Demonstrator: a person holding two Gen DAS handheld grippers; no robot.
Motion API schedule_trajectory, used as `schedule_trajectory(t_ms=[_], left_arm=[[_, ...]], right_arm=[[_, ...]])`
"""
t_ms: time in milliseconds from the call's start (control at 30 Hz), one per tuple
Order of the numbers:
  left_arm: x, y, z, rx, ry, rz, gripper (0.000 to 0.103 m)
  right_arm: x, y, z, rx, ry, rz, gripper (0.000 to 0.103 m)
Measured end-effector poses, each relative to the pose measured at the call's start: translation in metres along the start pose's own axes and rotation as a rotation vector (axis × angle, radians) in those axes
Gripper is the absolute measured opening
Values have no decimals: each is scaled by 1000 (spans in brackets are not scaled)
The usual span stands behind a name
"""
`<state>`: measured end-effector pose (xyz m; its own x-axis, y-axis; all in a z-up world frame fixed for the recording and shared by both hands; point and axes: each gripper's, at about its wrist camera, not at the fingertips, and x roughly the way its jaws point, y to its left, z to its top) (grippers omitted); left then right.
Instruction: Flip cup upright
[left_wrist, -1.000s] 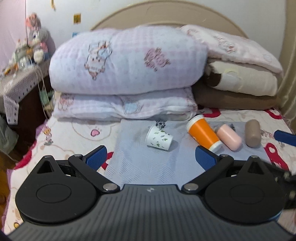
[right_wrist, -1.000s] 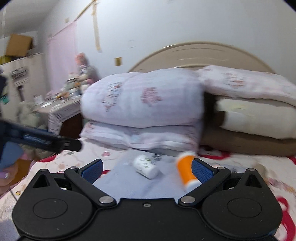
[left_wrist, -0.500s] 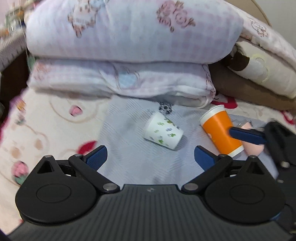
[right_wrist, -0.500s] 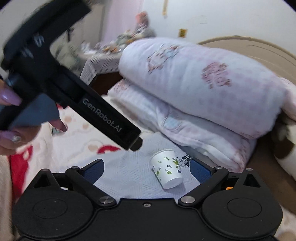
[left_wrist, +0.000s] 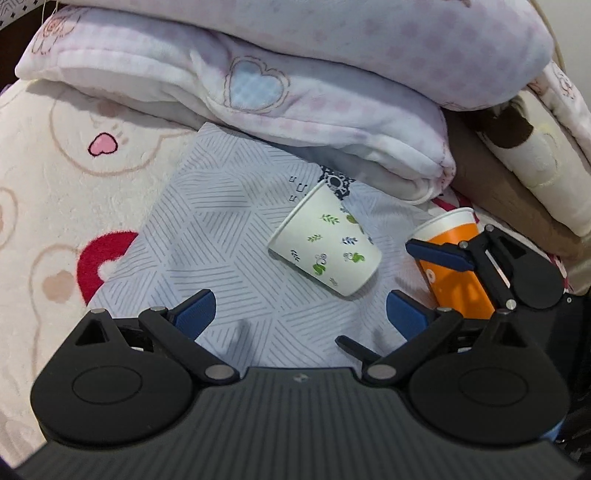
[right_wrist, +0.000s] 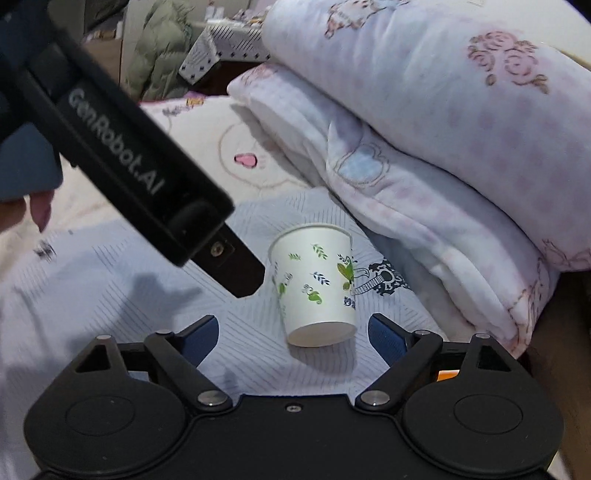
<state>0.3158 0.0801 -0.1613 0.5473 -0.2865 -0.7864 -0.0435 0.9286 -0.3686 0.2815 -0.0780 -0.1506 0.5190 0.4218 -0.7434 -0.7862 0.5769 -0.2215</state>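
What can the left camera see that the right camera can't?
Only the left wrist view shows the orange cup lying on its side, with the right gripper open around it, not gripping.

Only the right wrist view shows the left gripper's black body with white lettering and the person's fingernail.

Both show the white leaf-print cup on its side on the striped grey cloth, the folded pink blankets, and the pink heart on the bedcover. The left gripper is open, holding nothing.
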Motion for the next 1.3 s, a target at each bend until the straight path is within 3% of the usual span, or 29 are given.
schedule_trajectory(t_ms=[200, 333, 533, 967, 1067, 1300], left_arm=[[15, 10, 2, -45, 22, -10, 99], [15, 12, 2, -46, 19, -20, 99], [10, 9, 0, -54, 24, -60, 99], [-21, -10, -21, -37, 65, -186, 99], [-24, -19, -30, -22, 92, -197, 99], [-29, -46, -58, 19, 186, -298, 99]], right_arm=[[27, -7, 5, -44, 8, -18, 89], [42, -15, 7, 33, -3, 11, 62], [35, -20, 1, 216, -7, 59, 62], [-15, -12, -36, 467, 83, 5, 61], [-32, -6, -51, 529, 116, -2, 61], [-72, 8, -83, 718, 159, 22, 61]])
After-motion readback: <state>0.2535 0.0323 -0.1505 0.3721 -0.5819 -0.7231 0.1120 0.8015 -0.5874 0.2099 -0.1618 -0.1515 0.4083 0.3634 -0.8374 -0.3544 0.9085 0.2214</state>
